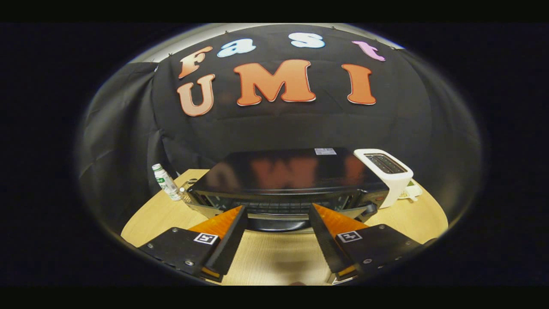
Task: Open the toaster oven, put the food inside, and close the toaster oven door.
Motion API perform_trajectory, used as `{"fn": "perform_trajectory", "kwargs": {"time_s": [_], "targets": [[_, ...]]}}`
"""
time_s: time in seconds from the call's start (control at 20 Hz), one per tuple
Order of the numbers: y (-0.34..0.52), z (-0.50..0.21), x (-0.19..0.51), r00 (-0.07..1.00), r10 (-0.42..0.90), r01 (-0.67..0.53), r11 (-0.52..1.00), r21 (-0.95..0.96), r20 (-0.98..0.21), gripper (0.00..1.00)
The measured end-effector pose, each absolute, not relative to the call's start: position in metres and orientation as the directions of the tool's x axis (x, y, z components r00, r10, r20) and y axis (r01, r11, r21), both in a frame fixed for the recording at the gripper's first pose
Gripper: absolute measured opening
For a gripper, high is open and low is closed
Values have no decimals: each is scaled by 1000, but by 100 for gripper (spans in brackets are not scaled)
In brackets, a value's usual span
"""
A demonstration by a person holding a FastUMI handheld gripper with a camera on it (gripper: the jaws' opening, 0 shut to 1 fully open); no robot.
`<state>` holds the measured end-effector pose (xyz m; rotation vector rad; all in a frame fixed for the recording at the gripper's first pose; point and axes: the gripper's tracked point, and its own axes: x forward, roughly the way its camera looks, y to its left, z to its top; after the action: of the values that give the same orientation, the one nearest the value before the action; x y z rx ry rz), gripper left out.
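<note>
With the gripper (278,207) spread wide and holding nothing, I read the toaster oven (287,180) at 12 o'clock just beyond its fingertips. Risk: fingers straddle the door handle (279,224), slip off, and shove the oven toward the white toaster (388,171) at 2 o'clock.

Glossy black toaster oven (287,171) top, pale wood-grain table (274,257).

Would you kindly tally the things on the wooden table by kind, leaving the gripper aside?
Toaster oven: 1
White pop-up toaster: 1
Plastic bottle: 1
Total: 3

The gripper hangs open just short of the oven's front, holding nothing.
</note>
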<state>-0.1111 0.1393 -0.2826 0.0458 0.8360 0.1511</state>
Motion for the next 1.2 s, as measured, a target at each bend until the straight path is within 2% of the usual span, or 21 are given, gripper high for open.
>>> {"fn": "perform_trajectory", "kwargs": {"time_s": [0.4,0.5,0.65,0.7,0.8,0.95,1.05,1.2], "targets": [[135,-293,-191,523,176,-202,976,79,-834,85],[135,-304,-214,453,192,-211,972,105,-871,85],[148,-321,-258,279,280,-135,959,251,-918,85],[150,-331,-264,248,281,-99,959,264,-927,79],[152,-338,-272,206,272,-62,962,265,-940,74],[157,-360,-279,134,250,-69,968,243,-959,72],[159,-362,-273,134,232,-48,973,228,-963,70],[157,-355,-278,115,255,-82,966,247,-960,69]]}}
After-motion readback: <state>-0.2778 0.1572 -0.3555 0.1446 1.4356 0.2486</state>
